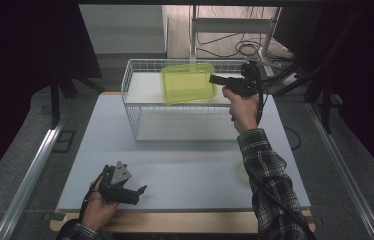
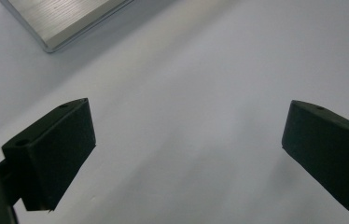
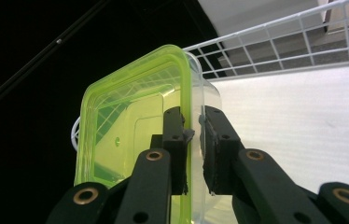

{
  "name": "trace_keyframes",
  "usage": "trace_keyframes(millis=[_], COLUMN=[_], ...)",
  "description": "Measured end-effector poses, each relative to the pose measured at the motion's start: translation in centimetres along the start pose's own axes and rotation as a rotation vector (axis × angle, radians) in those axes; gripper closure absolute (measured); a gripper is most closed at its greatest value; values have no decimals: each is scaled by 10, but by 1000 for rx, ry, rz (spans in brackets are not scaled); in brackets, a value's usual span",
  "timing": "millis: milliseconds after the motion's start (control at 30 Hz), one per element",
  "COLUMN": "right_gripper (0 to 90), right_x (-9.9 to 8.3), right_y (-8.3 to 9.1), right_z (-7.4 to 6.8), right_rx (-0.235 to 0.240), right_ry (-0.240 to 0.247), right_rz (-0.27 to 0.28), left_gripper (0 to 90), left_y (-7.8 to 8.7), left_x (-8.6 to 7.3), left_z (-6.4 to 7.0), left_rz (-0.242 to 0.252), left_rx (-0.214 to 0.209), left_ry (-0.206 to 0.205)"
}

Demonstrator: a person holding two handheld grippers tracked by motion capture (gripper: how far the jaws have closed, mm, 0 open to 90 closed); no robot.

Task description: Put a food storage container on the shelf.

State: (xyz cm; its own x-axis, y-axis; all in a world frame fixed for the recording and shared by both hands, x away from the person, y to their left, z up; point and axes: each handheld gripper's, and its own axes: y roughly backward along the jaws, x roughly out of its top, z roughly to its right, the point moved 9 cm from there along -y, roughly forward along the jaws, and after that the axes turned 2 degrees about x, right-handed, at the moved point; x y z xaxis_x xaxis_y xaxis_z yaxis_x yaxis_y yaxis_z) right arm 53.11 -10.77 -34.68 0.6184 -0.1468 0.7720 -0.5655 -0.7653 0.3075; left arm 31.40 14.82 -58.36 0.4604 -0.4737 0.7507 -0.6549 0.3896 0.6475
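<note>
The right gripper [image 1: 220, 80] is holding a green-lidded plastic box [image 1: 187, 82] by its edge over the top shelf of the wire rack [image 1: 135, 107], its 2 jaws clamped on the rim. With so thin a bite, the box is likely to swing or slip out if tilted. The left gripper [image 1: 137, 192] is resting on the table [image 1: 185, 170], jaws wide apart, holding nothing.

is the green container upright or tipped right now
Tipped: the right tool grips the green container by its rim, tilted over the wire basket.
</note>
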Motion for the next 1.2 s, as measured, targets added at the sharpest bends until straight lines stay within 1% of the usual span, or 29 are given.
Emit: trace_keyframes(millis=[233,367,433,567,700,833,900,933,967,1000,1067,1200], right_gripper=[801,795,784,738,718,678,670,644,640,595,567,513], right_x=[4,4,3,1,2,1,1,0,0,0,0,0], right_y=[-9,-10,-11,-14,-16,-18,-19,-21,-22,-22,-22,-21], right_z=[8,11,13,17,19,21,21,23,24,25,26,25], right_rx=[-26,-39,-46,-91,-111,-154,-154,-152,-148,-153,-179,-194], right_ry=[-13,-8,-4,34,58,93,94,93,87,86,121,147], right_rz=[6,12,7,-17,-25,-48,-52,-61,-60,-61,-65,-76], left_gripper=[25,24,24,24,24,25,24,24,24,24,24,24], left_y=[1,0,0,0,0,0,0,0,0,0,0,0], left_x=[0,0,0,0,0,-1,-1,-1,-1,-1,-1,-1], left_z=[0,0,0,0,0,0,0,0,0,0,0,0], left_rz=[5,4,3,-2,-4,-7,-7,-8,-9,-10,-10,-10], left_rx=[-5,-6,-5,-6,-5,-5,-5,-5,-5,-5,-5,-4], left_ry=[5,4,2,-2,-4,-5,-6,-6,-6,-7,-7,-7])
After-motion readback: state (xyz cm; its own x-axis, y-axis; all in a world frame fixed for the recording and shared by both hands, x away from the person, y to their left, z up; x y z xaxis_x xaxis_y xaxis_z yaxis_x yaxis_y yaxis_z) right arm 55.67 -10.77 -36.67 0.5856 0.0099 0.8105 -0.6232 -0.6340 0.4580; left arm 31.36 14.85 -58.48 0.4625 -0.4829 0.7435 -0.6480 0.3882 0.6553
